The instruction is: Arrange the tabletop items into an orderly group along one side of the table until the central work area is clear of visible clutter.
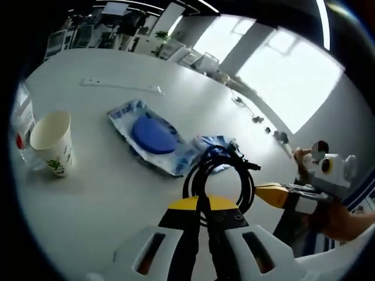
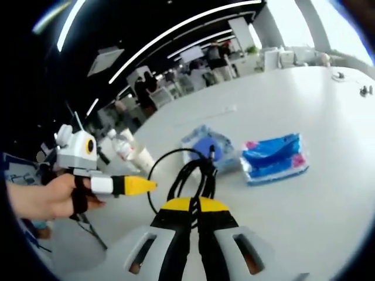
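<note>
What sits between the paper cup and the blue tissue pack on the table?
Between cup and pack lies a flat packet with a blue disc, clear in the left gripper view.

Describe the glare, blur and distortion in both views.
Left gripper view: bright windows blow out at upper right, the fisheye bends the white table's edge, and the white paper cup stays fairly sharp. Right gripper view: ceiling light strips curve into arcs and the background office looks soft.
</note>
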Demonstrator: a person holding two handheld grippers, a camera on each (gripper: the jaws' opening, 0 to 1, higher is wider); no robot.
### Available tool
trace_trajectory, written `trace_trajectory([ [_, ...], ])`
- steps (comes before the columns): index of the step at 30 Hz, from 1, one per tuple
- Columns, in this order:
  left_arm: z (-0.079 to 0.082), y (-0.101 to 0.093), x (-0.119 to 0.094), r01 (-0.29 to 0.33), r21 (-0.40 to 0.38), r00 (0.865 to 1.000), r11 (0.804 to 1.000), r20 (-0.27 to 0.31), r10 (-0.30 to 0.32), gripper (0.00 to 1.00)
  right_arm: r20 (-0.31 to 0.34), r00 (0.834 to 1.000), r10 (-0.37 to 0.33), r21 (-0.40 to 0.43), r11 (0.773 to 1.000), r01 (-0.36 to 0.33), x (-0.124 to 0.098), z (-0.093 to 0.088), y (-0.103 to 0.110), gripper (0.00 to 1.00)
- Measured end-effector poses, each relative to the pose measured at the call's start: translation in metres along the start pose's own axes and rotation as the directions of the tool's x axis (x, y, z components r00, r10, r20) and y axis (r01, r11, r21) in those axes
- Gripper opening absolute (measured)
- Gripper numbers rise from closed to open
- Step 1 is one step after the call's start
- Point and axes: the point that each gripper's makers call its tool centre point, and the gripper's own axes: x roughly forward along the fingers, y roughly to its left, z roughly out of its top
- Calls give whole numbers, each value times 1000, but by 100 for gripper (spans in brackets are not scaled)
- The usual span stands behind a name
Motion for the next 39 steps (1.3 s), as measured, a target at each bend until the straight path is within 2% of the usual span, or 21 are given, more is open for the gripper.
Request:
trace_trajectory([
  [7, -9, -17, 13, 21, 15, 999, 1000, -40, -21, 0, 15, 1000, -20, 49, 999, 19, -9, 0, -19, 0],
  [20, -13, -38, 40, 42, 29, 995, 999, -92, -40, 0, 25, 998, -59, 106, 993, 56, -20, 0, -49, 0],
  [39, -33, -53, 70, 52, 22, 986, 998, -161, -47, 0, -21, 995, -93, 156, 983, 95, -22, -15, -86, 0],
])
